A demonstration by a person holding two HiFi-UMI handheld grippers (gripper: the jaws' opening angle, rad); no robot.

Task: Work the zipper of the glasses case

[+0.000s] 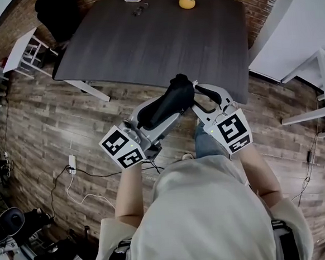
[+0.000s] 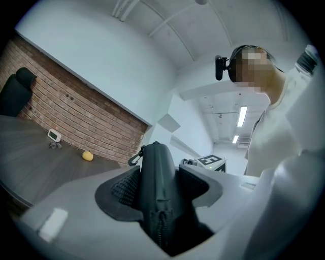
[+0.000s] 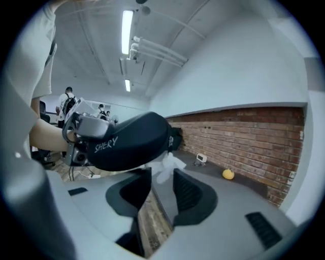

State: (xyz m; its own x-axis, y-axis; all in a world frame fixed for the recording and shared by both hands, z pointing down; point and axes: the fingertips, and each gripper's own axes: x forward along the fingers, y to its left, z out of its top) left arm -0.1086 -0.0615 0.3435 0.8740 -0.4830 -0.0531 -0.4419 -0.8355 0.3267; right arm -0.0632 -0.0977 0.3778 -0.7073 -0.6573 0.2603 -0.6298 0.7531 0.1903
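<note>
Black glasses case (image 1: 166,105) sits at frame centre in the head view, clamped in the jaws of the left gripper (image 2: 158,179), its zipper (image 2: 161,223) facing that camera. Partly spread and empty, the right gripper (image 3: 155,184) is just beside the case.

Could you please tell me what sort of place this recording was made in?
Probably an office or lab workroom: a dark grey table on wood-plank flooring, a red brick wall, and ceiling strip lights.

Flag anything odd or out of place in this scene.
Nothing looks damaged or spilled. The glasses case is off the table: the left gripper clamps it in mid-air, and the right gripper is open and empty beside it.
</note>
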